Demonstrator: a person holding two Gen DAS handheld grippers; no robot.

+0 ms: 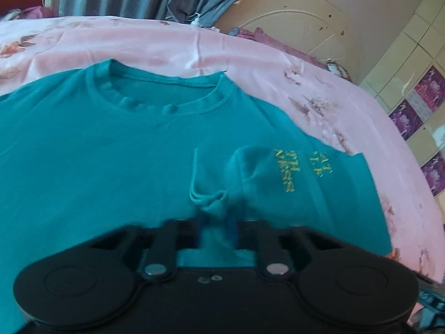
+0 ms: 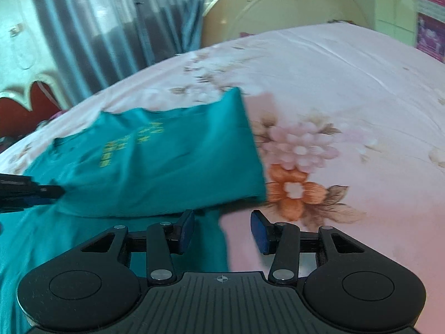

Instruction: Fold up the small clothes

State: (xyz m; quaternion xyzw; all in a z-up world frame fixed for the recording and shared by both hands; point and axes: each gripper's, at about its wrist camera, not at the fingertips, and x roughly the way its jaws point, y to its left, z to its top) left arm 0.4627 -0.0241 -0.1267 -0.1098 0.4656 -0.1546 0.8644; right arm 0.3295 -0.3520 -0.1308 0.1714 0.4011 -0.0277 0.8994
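Observation:
A teal T-shirt [image 1: 111, 153] with yellow lettering lies front up on the pink floral bedsheet [image 1: 167, 47], its collar toward the far side. My left gripper [image 1: 218, 222] is shut on a bunched fold of the shirt's right side, which is drawn in over the body. In the right wrist view the folded-over teal flap [image 2: 167, 161] lies left of centre, and the left gripper [image 2: 33, 192] enters from the left edge. My right gripper [image 2: 222, 231] is open and empty, hovering over the shirt's edge and the sheet.
The bedsheet [image 2: 333, 97] spreads wide to the right of the shirt. Grey-blue curtains [image 2: 111, 27] and a cream round headboard [image 1: 300, 22] stand behind the bed. Tiled wall with purple patterns [image 1: 417, 105] is at the right.

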